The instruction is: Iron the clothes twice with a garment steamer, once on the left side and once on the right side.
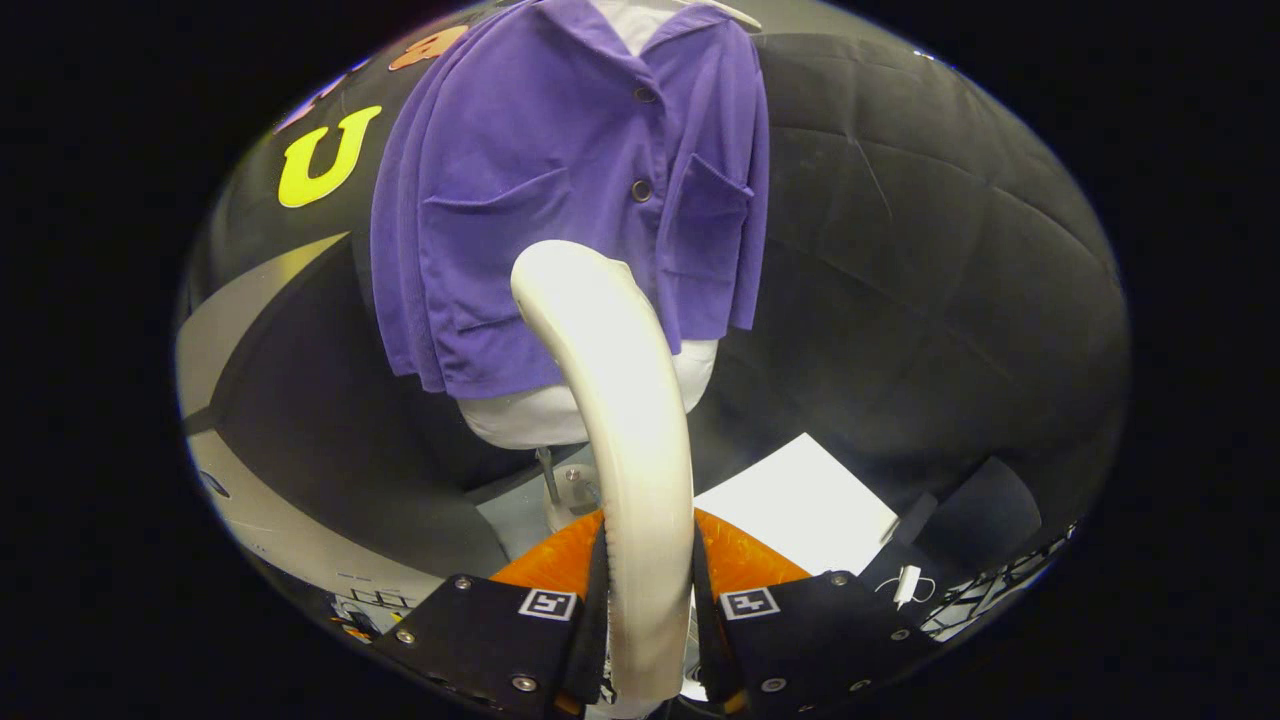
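Gripper (648, 610) closed on the garment steamer (625, 400): both fingers press the cream handle from either side, jaws only as wide as the handle. Grip sits low on the handle, so the curved neck arcs up and forward and the head ends against the lower front of the shirt (560, 200). Whether the head touches the fabric or is just shy of it, can't tell.

Orange part (745, 560) shows right behind the fingers on both sides of the handle. Probably the steamer's base or tank; contents not visible.

Just beyond, a white sheet (800, 500) lies flat on the dark floor, with a small white object (905, 585) and cord beside it.

Further out, the purple shirt hangs buttoned on a white mannequin torso (540, 415) on a metal stand (555, 485), so both front panels face the steamer and hang flat. Two chest pockets, nothing seen in them.

Head is about on the button line, so neither side pass looks started.
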`<state>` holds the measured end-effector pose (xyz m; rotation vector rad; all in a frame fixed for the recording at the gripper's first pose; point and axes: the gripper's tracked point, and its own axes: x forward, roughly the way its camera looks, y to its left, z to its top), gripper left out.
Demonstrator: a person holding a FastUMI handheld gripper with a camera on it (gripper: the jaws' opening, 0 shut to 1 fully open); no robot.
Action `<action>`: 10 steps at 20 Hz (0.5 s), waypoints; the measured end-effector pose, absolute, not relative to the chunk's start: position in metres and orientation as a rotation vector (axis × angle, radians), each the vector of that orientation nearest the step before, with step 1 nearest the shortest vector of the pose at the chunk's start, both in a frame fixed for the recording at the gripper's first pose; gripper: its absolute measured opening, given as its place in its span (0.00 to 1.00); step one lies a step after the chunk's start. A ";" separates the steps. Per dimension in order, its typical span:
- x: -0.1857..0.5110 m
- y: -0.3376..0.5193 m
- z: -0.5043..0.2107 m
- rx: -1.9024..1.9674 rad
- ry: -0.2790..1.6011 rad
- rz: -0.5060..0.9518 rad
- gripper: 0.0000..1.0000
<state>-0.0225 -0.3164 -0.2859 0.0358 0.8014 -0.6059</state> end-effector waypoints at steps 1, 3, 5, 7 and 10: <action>-0.025 -0.325 -0.271 0.024 0.778 -0.598 0.38; -0.028 -0.340 -0.245 0.012 0.729 -0.583 0.38; -0.030 -0.354 -0.219 -0.013 0.690 -0.572 0.38; -0.027 -0.369 -0.183 -0.037 0.637 -0.576 0.38; -0.012 -0.391 -0.132 -0.040 0.543 -0.595 0.38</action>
